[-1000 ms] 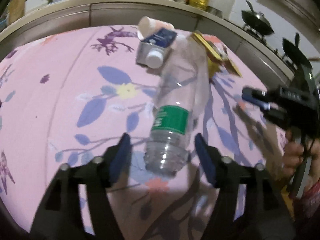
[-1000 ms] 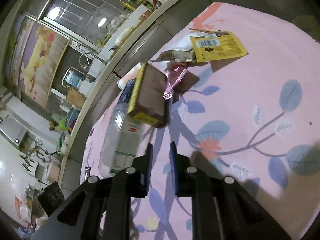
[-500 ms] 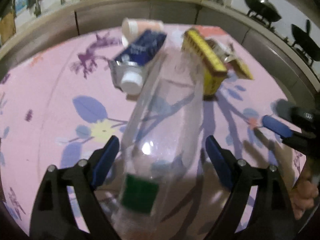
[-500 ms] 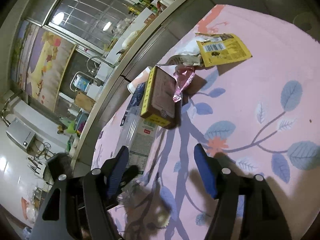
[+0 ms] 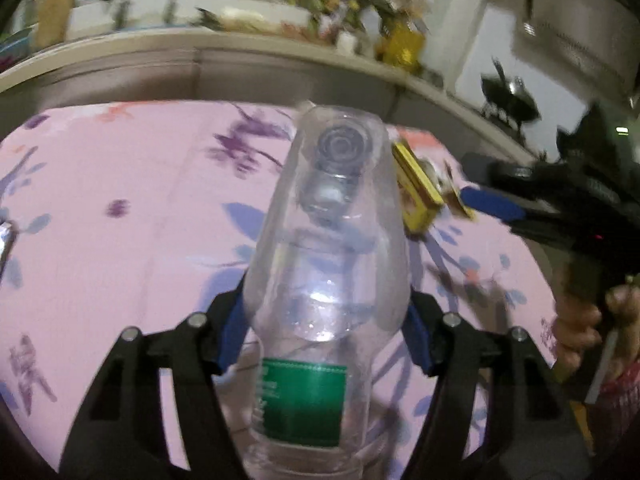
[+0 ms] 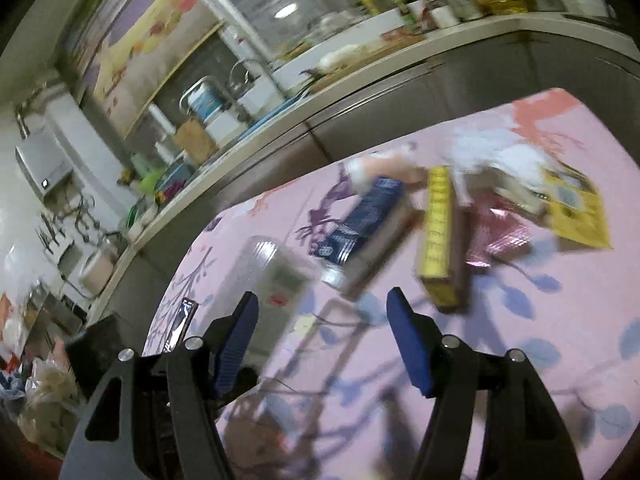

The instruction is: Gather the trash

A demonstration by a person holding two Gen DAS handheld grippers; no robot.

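My left gripper (image 5: 326, 320) is shut on a clear plastic bottle (image 5: 326, 264) with a green label and holds it tilted above the pink flowered tablecloth (image 5: 120, 208). The bottle also shows in the right wrist view (image 6: 276, 272). My right gripper (image 6: 320, 344) is open and empty, over the cloth in front of the trash pile: a blue carton (image 6: 368, 220), a yellow box (image 6: 440, 240), a pink wrapper (image 6: 500, 236) and a yellow packet (image 6: 576, 212). The right gripper shows at the right of the left wrist view (image 5: 492, 204).
A grey kitchen counter (image 5: 200, 64) with bottles and dishes runs behind the table. A wok (image 5: 508, 96) sits at the far right. Bags and clutter (image 6: 40, 400) lie at the table's left side.
My left gripper has closed on the bottle and lifted it off the cloth. My right gripper has opened wide and swung toward the trash pile.
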